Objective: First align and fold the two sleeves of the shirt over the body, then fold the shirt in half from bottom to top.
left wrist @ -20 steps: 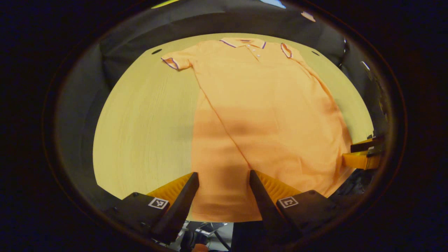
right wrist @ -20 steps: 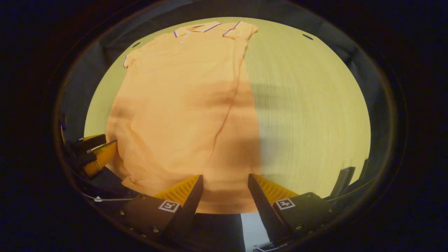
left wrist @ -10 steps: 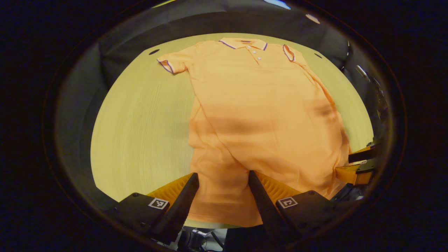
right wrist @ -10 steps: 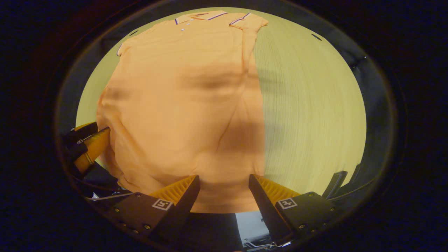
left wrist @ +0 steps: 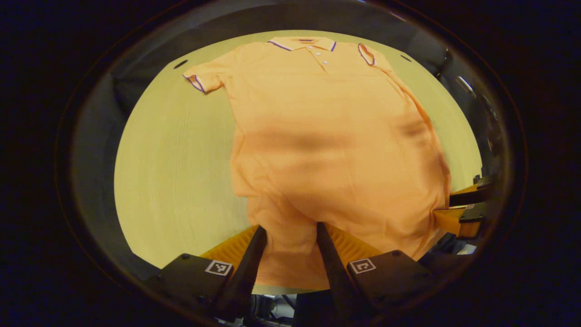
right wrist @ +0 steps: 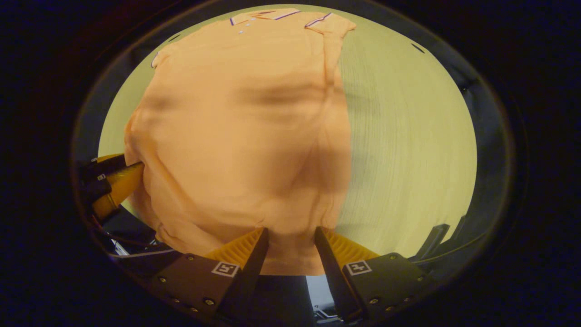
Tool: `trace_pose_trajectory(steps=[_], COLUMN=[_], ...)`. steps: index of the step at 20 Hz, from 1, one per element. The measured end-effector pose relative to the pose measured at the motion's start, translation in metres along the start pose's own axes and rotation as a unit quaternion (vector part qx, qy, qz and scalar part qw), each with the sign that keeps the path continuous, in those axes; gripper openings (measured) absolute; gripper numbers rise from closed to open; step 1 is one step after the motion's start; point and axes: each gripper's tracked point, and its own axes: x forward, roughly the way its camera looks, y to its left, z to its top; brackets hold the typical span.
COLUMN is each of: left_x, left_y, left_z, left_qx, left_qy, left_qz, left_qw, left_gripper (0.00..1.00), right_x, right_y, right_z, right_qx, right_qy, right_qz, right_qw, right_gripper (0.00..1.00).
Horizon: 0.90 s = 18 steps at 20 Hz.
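With the shirt (left wrist: 327, 136) spread on the bench (left wrist: 172, 172), the hem bunches between the left tongs (left wrist: 287, 236) and right tongs (right wrist: 287, 236), whether clamped I cannot tell, so a loose hold could drop the hem and skew the fold.

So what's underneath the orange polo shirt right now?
The orange polo shirt lies on a pale wooden table, bare on either side. Its bottom hem is bunched between the fingers of each hand-held gripper. Anything directly beneath the fabric is covered and can't be seen.
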Motion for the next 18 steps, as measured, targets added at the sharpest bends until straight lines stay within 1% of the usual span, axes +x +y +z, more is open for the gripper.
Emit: trace_pose_trajectory(steps=[1,2,3,5,6,7,9,11,13,18], left_x=[-0.001,0.000,0.000,0.000,-0.002,0.001,0.000,-0.001,-0.005,-0.016], left_y=[0.000,-0.001,-0.001,0.000,0.002,0.000,-0.001,-0.002,-0.003,0.001], left_z=[0.000,0.001,0.005,0.006,0.008,0.005,0.005,0.007,0.003,0.024], left_qx=[0.002,0.008,0.008,-0.010,-0.013,-0.009,-0.008,-0.019,-0.027,-0.031], left_qy=[0.007,0.012,0.007,0.008,0.016,0.019,0.020,0.007,0.011,-0.001], left_qz=[0.000,-0.003,-0.004,0.000,0.006,0.011,0.015,0.007,-0.001,-0.007], left_qw=[1.000,1.000,1.000,1.000,1.000,1.000,1.000,1.000,1.000,0.999], left_gripper=[0.65,0.65,0.63,0.12,0.12,0.07,0.06,0.06,0.06,0.06], right_x=[-0.001,-0.002,0.000,-0.002,-0.003,-0.003,-0.003,-0.004,-0.011,-0.033], right_y=[0.001,0.004,0.004,0.004,0.004,0.005,0.005,0.005,0.003,0.006], right_z=[0.005,0.008,0.007,0.007,0.006,0.008,0.008,0.012,0.018,0.047], right_qx=[0.011,0.019,0.015,0.013,0.012,0.010,0.014,0.025,0.028,0.028], right_qy=[-0.009,-0.013,-0.010,-0.021,-0.020,-0.025,-0.029,-0.049,-0.064,-0.090], right_qz=[0.002,0.006,0.005,0.008,0.009,0.010,0.013,0.017,0.014,0.030], right_qw=[1.000,1.000,1.000,1.000,1.000,1.000,0.999,0.998,0.997,0.995], right_gripper=[0.54,0.39,0.12,0.11,0.01,0.01,0.01,0.01,0.00,0.00])
